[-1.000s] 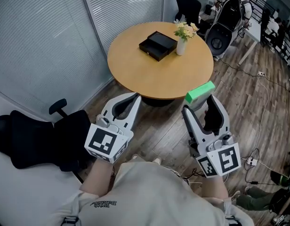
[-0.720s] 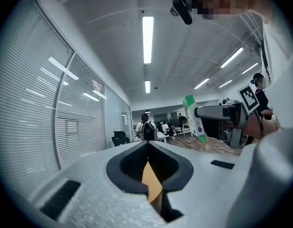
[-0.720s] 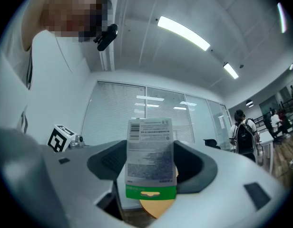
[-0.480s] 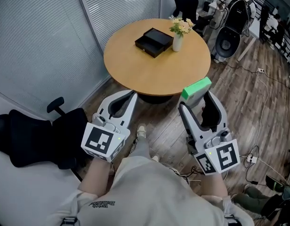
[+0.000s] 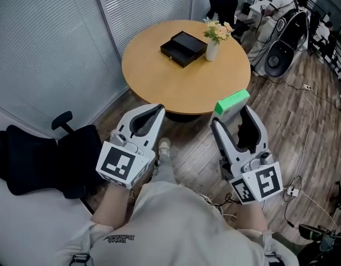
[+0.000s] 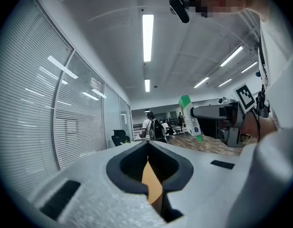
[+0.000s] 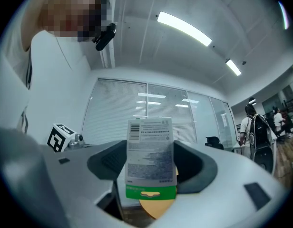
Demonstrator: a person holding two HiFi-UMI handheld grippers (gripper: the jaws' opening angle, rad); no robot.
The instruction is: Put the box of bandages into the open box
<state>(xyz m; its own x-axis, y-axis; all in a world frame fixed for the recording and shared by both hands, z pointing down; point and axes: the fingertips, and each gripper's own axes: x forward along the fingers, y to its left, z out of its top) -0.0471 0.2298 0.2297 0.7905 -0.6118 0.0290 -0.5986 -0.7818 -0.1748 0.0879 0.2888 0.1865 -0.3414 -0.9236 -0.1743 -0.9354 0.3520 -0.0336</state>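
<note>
Holding both grippers low in front of us, we face the round wooden table (image 5: pixel 176 87) from a little way back. Our right gripper (image 5: pixel 232 118) is clamped on the box of bandages (image 5: pixel 232 104), with one jaw pressed against each side of it. The green end of the box sticks out past the jaw tips, close to the table's near edge. In the right gripper view the white printed face of the box stands upright between the jaws, with a green strip along its bottom. Our left gripper (image 5: pixel 158 113) has its jaws together and nothing between them; it hangs beside the right one, well apart from it, above the wooden floor. The open box (image 5: pixel 184 50), which is black, lies on the far part of the table, well apart from the bandages. Just to its right stands a white vase (image 5: pixel 212 52) with flowers. A black office chair (image 5: pixel 43 165) sits at our left, near the blinds.
</note>
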